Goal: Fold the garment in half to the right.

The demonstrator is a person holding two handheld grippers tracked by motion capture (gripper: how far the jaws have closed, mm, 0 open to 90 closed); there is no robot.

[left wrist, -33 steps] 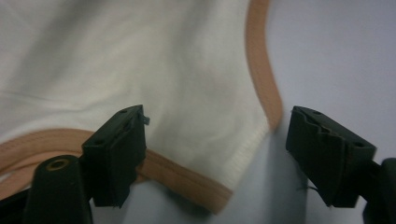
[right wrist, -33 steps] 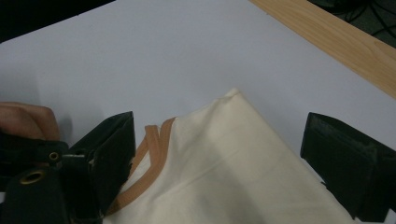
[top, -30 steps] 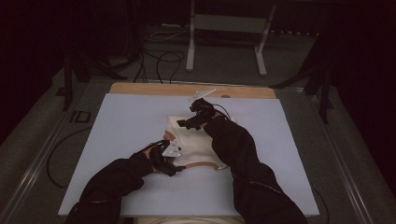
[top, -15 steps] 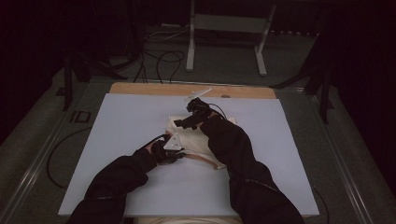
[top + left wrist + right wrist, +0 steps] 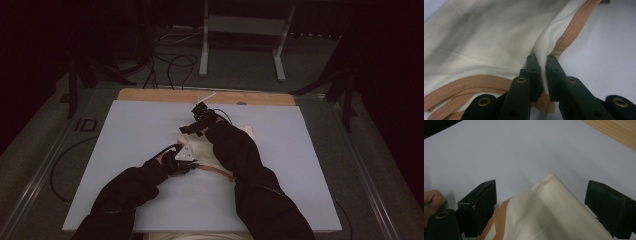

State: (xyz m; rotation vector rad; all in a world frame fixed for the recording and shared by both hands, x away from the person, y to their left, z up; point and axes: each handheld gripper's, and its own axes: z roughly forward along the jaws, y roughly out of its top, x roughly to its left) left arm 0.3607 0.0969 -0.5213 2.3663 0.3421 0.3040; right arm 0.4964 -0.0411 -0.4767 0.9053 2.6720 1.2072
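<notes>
the left gripper (image 5: 541, 72) sits nearest the person, its fingers (image 5: 532, 75) clenched on a pinched-up fold of the cream garment (image 5: 486, 42), right at the tan-trimmed edge (image 5: 571, 27). from that grip the cloth runs away across the table (image 5: 125, 150) toward the far side, and its long axis seems to go from this near hem up to the far corner, though the high view is dim and the sleeves cover much of it.

farther out, the right gripper (image 5: 541, 205) hovers over the garment's far corner (image 5: 551, 178). its fingers (image 5: 480, 205) are spread wide and grasp nothing. the corner points straight ahead between them, with the tan trim beside the left finger and bare table beyond. the right gripper is the nearer one to that corner, so closing there would likely take it.
</notes>
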